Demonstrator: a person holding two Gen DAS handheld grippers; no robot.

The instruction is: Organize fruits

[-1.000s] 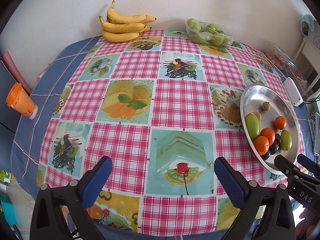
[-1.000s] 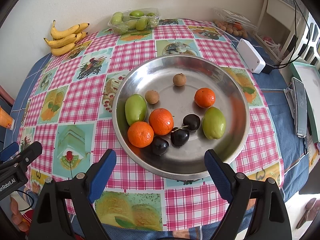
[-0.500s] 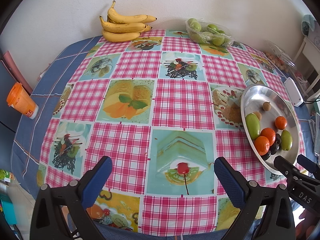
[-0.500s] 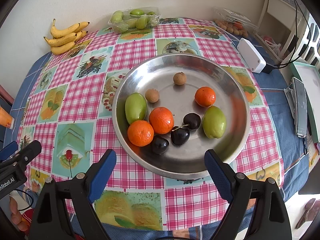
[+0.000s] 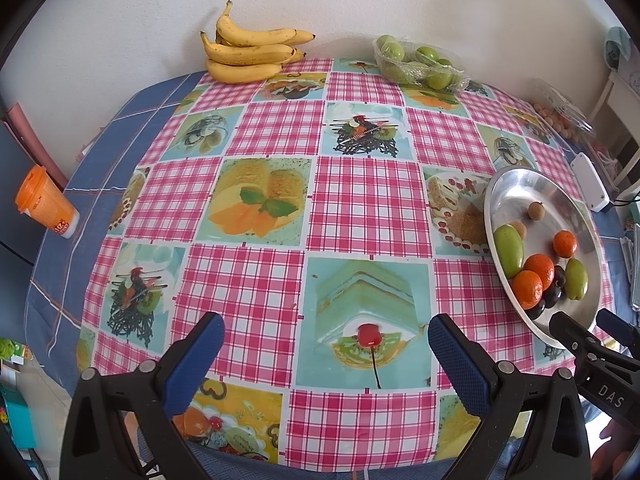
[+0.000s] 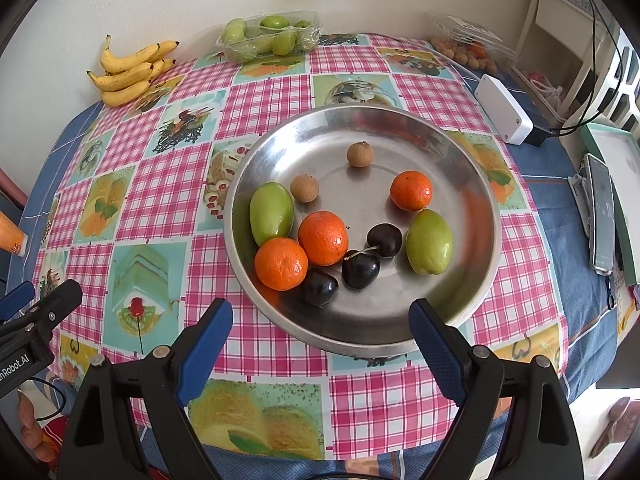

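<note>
- The left tool [image 5: 324, 344] is held wide open over the near edge of the tabletop [image 5: 264, 280]; nothing is between its blue pads, and only checked cloth with a printed cherry is seen in the gap.
- The right tool [image 6: 320, 328] is likewise spread wide and empty, with its pads hanging just short of the near rim of the steel dish [image 6: 472, 184].
- In the right wrist view, the left tool is seen at 8 o'clock, well apart from the dish.
- Inside the dish, 3 oranges are counted: 2 [image 6: 322, 237] [image 6: 281, 264] touching each other near 7 o'clock, and 1 [image 6: 411, 191] alone toward 2 o'clock.
- 2 green fruits are seen in the dish: 1 [image 6: 271, 212] against the wall at 9 o'clock, touching the nearest orange, and 1 [image 6: 429, 242] at 4 o'clock.
- 3 dark cherries [image 6: 360, 270] are grouped at 6 o'clock, between the oranges and the right-hand green fruit.
- 2 small brown round fruits [image 6: 305, 188] [image 6: 359, 154] are placed toward the far half of the dish, apart from each other.
- A bunch of bananas [image 5: 252, 54] is laid at 12 o'clock on the tabletop, against the wall.
- A clear tray of green fruits [image 5: 418, 62] is found at 1 o'clock, also by the wall.
- A clear box of small brown fruits [image 6: 468, 50] is seen at the far right edge in the right wrist view.
- An orange-lidded cup [image 5: 44, 202] is seen beyond the tabletop's left edge, at 9 o'clock.
- A white box [image 6: 502, 110] with a cable is lying just right of the dish.
</note>
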